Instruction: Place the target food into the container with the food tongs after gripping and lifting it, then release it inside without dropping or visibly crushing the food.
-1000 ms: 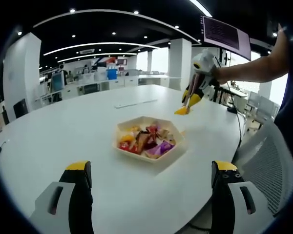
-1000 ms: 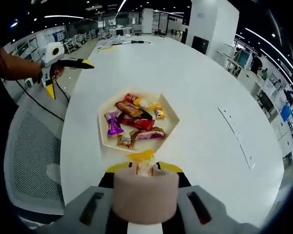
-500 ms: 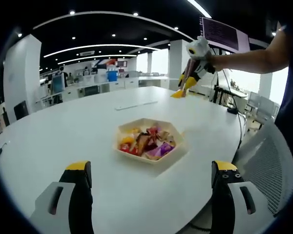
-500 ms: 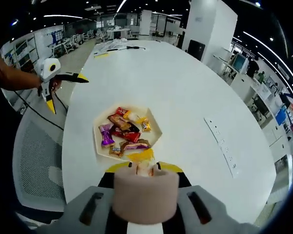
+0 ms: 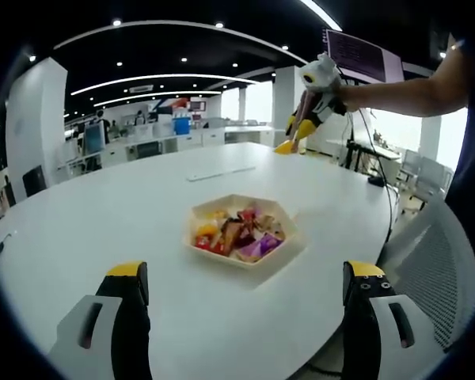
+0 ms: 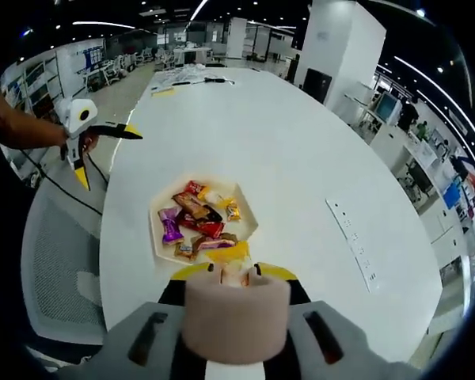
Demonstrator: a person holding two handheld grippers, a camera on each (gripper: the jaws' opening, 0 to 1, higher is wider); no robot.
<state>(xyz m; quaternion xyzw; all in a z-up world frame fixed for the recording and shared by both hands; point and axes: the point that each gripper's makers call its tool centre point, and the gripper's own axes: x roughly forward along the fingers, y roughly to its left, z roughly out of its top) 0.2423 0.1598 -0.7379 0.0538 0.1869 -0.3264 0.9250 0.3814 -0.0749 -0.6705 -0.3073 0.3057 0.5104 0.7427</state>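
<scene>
I am holding my left gripper low over the white table, its jaws spread wide apart with nothing between them, aimed at the tray of wrapped candies. My right gripper is now raised higher than a second ago, well above the table, so the tray looks smaller beneath it. Its jaws are pressed onto the tongs, whose yellow tips are hanging over the tray's near edge. Whether the tongs are pinching any candy, I cannot tell.
</scene>
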